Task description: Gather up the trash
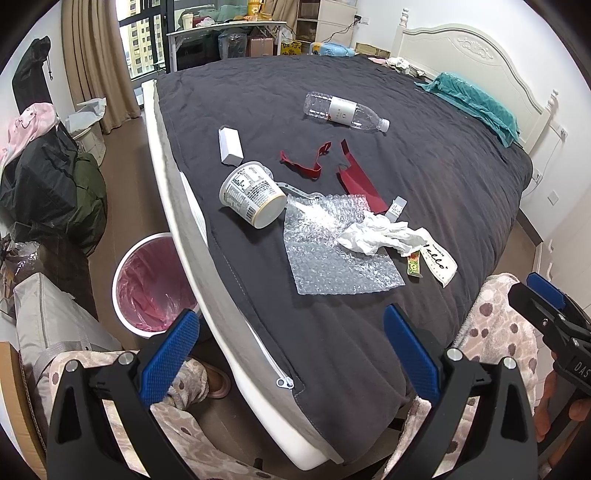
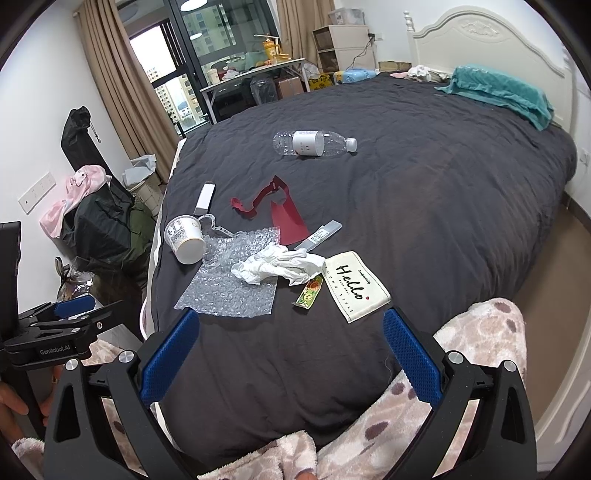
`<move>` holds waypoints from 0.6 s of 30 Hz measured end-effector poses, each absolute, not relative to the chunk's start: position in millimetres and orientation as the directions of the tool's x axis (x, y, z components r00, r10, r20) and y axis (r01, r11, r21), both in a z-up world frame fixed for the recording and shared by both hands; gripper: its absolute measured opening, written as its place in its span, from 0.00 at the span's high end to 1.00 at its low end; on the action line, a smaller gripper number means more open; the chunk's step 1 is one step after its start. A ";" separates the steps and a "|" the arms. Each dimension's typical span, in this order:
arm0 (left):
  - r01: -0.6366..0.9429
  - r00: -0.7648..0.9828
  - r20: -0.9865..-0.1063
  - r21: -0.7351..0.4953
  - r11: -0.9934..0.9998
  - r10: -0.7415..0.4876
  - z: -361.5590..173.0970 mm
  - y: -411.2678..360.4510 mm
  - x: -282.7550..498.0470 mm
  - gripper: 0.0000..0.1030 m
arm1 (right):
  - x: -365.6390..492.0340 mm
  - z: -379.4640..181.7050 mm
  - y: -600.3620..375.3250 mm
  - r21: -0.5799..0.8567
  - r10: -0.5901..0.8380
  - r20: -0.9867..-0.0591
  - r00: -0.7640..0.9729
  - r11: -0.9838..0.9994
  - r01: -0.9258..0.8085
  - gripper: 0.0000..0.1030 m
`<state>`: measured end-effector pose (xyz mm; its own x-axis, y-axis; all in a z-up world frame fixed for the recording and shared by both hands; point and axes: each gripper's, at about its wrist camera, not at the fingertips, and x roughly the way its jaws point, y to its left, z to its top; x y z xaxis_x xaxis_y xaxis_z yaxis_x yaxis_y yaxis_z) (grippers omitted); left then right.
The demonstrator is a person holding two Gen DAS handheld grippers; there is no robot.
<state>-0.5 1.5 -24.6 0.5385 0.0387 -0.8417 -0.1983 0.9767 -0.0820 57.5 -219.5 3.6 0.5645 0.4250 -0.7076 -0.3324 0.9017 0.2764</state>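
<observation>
Trash lies on a dark grey bedspread [image 1: 424, 177]: an empty plastic bottle [image 1: 345, 110] [image 2: 314, 143], a white box [image 1: 229, 144], a tipped paper cup [image 1: 253, 194] [image 2: 184, 238], red scraps [image 1: 332, 166], bubble wrap [image 1: 332, 254] [image 2: 232, 284], crumpled tissue [image 1: 380, 234] [image 2: 280, 267], a "Hello" card [image 2: 356, 286] and a small wrapper [image 2: 309, 292]. A white bin with a pink liner [image 1: 147, 284] stands on the floor beside the bed. My left gripper [image 1: 291, 350] is open and empty near the bed's edge. My right gripper [image 2: 291, 350] is open and empty, short of the card.
Dark bags and pink clothes [image 1: 48, 173] are piled on the floor at left. A grey bag [image 1: 48, 321] stands near the bin. A teal pillow [image 1: 476, 103] lies by the white headboard [image 1: 461, 51]. A cluttered table [image 1: 229, 27] stands by the window.
</observation>
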 end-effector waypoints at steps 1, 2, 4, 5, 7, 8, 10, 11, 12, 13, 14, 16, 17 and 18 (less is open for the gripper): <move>-0.198 0.538 -0.842 -0.082 0.977 0.039 -24.7 1.3 -0.4 0.05 | 57.6 3.6 -219.5 0.277 0.425 -0.707 0.565 0.902 -0.333 0.06; -0.199 0.538 -0.842 -0.081 0.977 0.040 -24.5 1.7 -0.8 0.05 | 57.7 3.5 -219.6 0.277 0.426 -0.707 0.564 0.901 -0.333 0.06; -0.200 0.538 -0.842 -0.083 0.976 0.038 -24.3 2.8 -1.6 0.05 | 57.8 3.3 -219.5 0.277 0.426 -0.708 0.564 0.901 -0.333 0.06; -0.200 0.537 -0.842 -0.080 0.977 0.041 -24.5 2.7 -1.7 0.05 | 57.8 3.3 -219.3 0.276 0.425 -0.708 0.564 0.902 -0.333 0.06; -0.201 0.537 -0.842 -0.074 0.977 0.047 -24.4 2.6 -1.8 0.05 | 57.9 3.5 -219.4 0.278 0.426 -0.709 0.562 0.901 -0.332 0.06; -0.201 0.537 -0.842 -0.070 0.977 0.050 -24.9 2.4 -1.3 0.05 | 58.1 3.2 -220.9 0.279 0.426 -0.708 0.563 0.901 -0.331 0.06; -0.202 0.534 -0.843 -0.061 0.977 0.058 -25.7 2.4 -1.0 0.05 | 58.3 3.2 -221.1 0.280 0.426 -0.709 0.562 0.901 -0.330 0.06; -0.202 0.533 -0.844 -0.058 0.978 0.060 -26.0 3.0 -1.3 0.05 | 58.2 3.4 -221.0 0.280 0.426 -0.709 0.562 0.901 -0.330 0.06; -0.202 0.533 -0.844 -0.058 0.978 0.060 -26.3 2.2 -0.6 0.05 | 58.0 3.5 -221.0 0.281 0.427 -0.708 0.562 0.901 -0.331 0.06; -0.202 0.533 -0.844 -0.059 0.978 0.059 -26.4 1.8 -0.4 0.05 | 58.3 3.0 -220.9 0.279 0.426 -0.708 0.563 0.901 -0.331 0.06; -0.201 0.533 -0.844 -0.059 0.978 0.059 -26.6 2.3 -0.6 0.05 | 58.3 3.0 -220.6 0.278 0.425 -0.708 0.564 0.902 -0.331 0.06; -0.202 0.533 -0.844 -0.056 0.978 0.062 -26.5 1.8 -0.4 0.05 | 58.3 3.3 -220.8 0.280 0.426 -0.708 0.563 0.901 -0.331 0.06; -0.202 0.532 -0.844 -0.054 0.978 0.063 -26.7 2.2 -0.7 0.05 | 58.2 3.1 -220.7 0.280 0.425 -0.708 0.564 0.902 -0.329 0.06; -0.201 0.531 -0.845 -0.052 0.978 0.064 -26.9 1.5 -0.6 0.05 | 58.2 3.1 -220.7 0.280 0.426 -0.708 0.564 0.902 -0.330 0.06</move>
